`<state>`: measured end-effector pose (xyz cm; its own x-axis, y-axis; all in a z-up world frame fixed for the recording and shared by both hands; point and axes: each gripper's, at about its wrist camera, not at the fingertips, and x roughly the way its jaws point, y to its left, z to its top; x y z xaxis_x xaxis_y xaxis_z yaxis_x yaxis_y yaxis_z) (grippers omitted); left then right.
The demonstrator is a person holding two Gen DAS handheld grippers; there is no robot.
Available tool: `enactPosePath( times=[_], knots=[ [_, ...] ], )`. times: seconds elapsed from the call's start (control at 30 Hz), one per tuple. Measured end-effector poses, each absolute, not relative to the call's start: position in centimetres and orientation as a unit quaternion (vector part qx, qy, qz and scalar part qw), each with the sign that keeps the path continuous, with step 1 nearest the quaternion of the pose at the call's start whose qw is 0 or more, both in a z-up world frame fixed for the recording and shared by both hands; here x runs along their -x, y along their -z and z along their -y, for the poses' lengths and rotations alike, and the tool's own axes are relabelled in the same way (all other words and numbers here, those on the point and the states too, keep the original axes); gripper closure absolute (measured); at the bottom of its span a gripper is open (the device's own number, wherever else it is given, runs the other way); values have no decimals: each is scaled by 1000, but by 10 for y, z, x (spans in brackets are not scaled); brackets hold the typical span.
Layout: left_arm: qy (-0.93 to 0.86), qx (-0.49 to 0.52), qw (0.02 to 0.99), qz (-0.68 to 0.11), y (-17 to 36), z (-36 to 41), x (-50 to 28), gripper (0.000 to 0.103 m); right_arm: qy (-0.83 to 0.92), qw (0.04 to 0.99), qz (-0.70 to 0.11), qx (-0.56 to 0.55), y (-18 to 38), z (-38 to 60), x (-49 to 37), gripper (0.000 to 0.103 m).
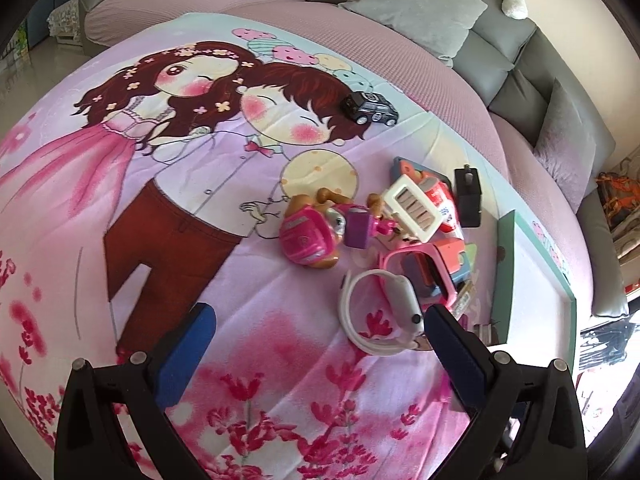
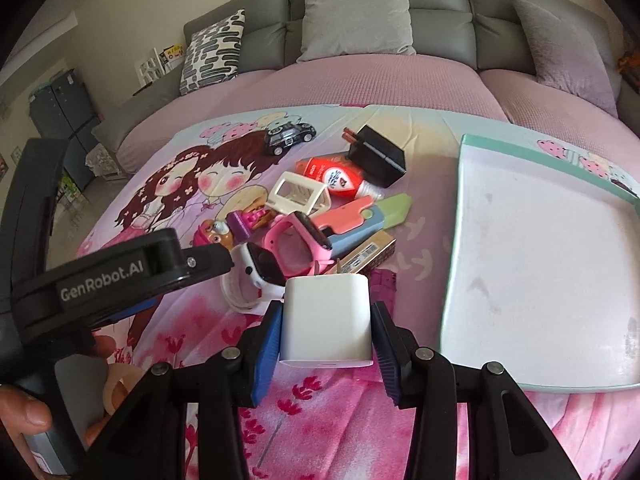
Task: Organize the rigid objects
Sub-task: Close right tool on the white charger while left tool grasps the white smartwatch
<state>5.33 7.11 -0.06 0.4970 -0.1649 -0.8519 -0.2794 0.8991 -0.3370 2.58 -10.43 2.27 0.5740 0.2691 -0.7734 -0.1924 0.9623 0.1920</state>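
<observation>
My right gripper [image 2: 326, 334] holds the white charger [image 2: 325, 316] firmly by its flat sides, so it cannot slip on the way to the tray [image 2: 460, 264] just beside. My left gripper [image 1: 320, 332] hangs wide open near the white watch [image 1: 384, 316]. The toy pile [image 2: 320, 208] lies on a cartoon blanket [image 1: 120, 200]; a grey sofa [image 2: 360, 8] is behind.
</observation>
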Motion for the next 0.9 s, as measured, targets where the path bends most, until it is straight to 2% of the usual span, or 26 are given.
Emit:
enactPosePath(
  times=[0.3, 0.57, 0.63, 0.9],
  knots=[
    [-7, 220, 835, -505, 11, -47, -67, 1, -85, 900, -421, -71, -38, 142, -32, 57],
    [-11, 205, 836, -508, 16, -32, -73, 27, -70, 902, -416, -94, -39, 164, -38, 57],
    [-13, 204, 837, -507, 16, -32, -73, 49, -66, 901, -416, -102, -38, 168, -39, 57],
    [-24, 198, 845, -496, 4, -38, -67, 49, -54, 904, -406, -124, -41, 186, -42, 57]
  ],
)
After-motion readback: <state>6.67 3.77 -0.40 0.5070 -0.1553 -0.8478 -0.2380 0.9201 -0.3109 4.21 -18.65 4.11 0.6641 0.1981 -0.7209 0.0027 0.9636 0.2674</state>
